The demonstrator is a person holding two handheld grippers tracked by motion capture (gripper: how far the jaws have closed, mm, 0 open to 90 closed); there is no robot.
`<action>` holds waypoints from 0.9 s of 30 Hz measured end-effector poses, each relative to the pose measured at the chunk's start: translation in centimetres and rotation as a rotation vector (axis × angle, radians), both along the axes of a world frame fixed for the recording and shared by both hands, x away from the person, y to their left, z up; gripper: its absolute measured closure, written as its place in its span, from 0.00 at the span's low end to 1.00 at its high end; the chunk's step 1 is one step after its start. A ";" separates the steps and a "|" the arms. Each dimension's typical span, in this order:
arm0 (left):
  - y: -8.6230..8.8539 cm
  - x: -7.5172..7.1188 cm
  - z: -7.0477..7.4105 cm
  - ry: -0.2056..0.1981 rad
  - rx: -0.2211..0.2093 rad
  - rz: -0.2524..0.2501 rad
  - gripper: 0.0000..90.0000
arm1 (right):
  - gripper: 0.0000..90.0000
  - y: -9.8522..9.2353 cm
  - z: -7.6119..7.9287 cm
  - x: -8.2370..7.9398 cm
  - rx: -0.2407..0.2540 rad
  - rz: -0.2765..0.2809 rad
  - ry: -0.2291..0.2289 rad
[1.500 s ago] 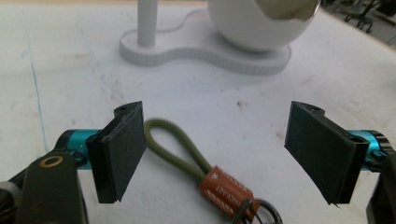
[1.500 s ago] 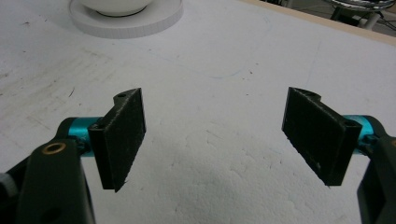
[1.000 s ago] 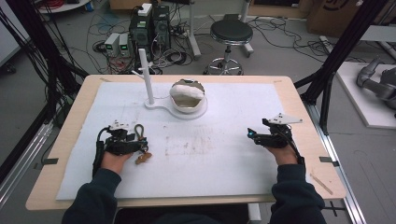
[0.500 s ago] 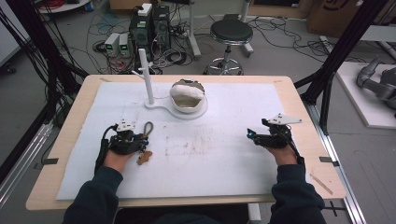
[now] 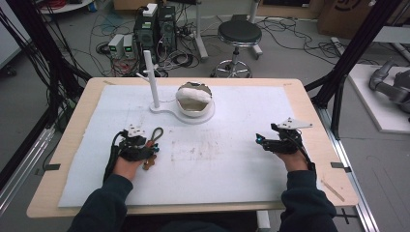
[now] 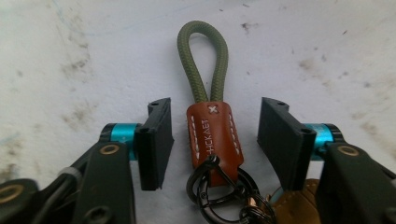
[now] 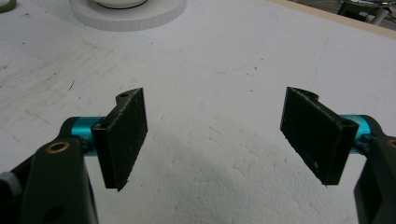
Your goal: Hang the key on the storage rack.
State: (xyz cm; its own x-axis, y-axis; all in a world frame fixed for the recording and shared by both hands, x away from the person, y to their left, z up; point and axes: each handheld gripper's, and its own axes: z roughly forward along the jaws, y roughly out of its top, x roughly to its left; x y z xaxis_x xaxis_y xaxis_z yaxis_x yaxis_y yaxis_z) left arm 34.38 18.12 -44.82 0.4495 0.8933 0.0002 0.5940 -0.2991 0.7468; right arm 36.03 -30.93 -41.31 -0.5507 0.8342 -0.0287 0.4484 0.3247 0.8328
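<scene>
1. White foam sheet [image 5: 232,159] covers the wooden table [image 5: 314,104]; a white stand [image 5: 159,104] sits at its far side.
2. Left gripper [image 6: 212,135]: jaws have just been opening and stand apart, clear of the keychain [image 6: 212,135] lying between them, its green cord loop pointing away.
3. Right gripper [image 7: 215,135]: jaws wide apart, holding nothing, above bare foam.

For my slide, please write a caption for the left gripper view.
Left tool open astride a keychain, its green cord loop lying on the white mat.
</scene>
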 end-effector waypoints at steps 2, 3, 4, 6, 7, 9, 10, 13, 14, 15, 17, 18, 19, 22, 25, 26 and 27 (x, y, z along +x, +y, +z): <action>-0.1 0.0 0.0 -0.008 -0.004 -0.017 0.55 | 0.26 0.0 0.0 0.0 -0.002 0.000 -0.001; 0.0 0.0 0.0 -0.013 -0.006 -0.052 0.66 | 0.26 0.0 0.0 0.0 -0.002 0.000 0.001; -0.1 0.0 0.1 -0.014 0.003 -0.063 0.76 | 0.26 0.0 -0.1 0.0 -0.003 0.001 -0.002; 0.1 0.1 0.1 -0.004 -0.013 -0.067 0.78 | 0.26 0.0 0.0 0.0 -0.004 0.002 0.000; 0.2 0.2 0.1 -0.001 -0.028 -0.066 0.78 | 0.26 0.0 0.0 0.0 -0.001 0.002 0.000; 0.4 0.2 0.1 0.004 -0.043 -0.069 0.80 | 0.26 -0.2 0.0 0.0 -0.003 0.003 -0.005; 0.4 0.2 0.1 0.005 -0.048 -0.066 0.80 | 0.26 -0.2 0.0 0.0 0.003 -0.002 0.000; 0.7 0.2 0.5 -0.010 -0.107 -0.062 0.80 | 0.26 -0.3 0.0 0.0 0.002 -0.001 -0.003; 1.0 0.2 0.8 -0.022 -0.136 -0.063 0.80 | 0.26 -0.3 0.1 0.0 0.003 -0.002 -0.001; 1.2 0.1 1.2 -0.044 -0.161 -0.068 0.81 | 0.26 -0.3 0.1 0.0 0.004 -0.002 -0.002; 1.7 -0.1 2.0 -0.085 -0.229 -0.069 0.81 | 0.26 -0.4 0.0 0.0 0.005 -0.004 -0.003; 2.0 -0.2 2.4 -0.104 -0.253 -0.067 0.81 | 0.26 -0.4 0.0 0.0 0.005 -0.006 -0.001; 2.3 -0.4 2.7 -0.126 -0.278 -0.068 0.81 | 0.26 -0.4 0.0 0.0 0.004 -0.005 -0.002; 3.3 -0.6 3.7 -0.189 -0.367 -0.074 0.81 | 0.26 -0.4 0.0 0.0 0.005 -0.004 0.001; 4.3 -0.7 4.6 -0.244 -0.435 -0.079 0.81 | 0.26 -0.4 0.0 0.0 0.014 -0.005 0.000; 4.7 -0.7 4.9 -0.257 -0.449 -0.074 0.81 | 0.26 -0.4 0.0 0.0 0.018 -0.007 -0.002; 5.0 -0.7 5.2 -0.268 -0.463 -0.068 0.81 | 0.26 -0.4 0.0 -0.1 0.022 -0.007 -0.002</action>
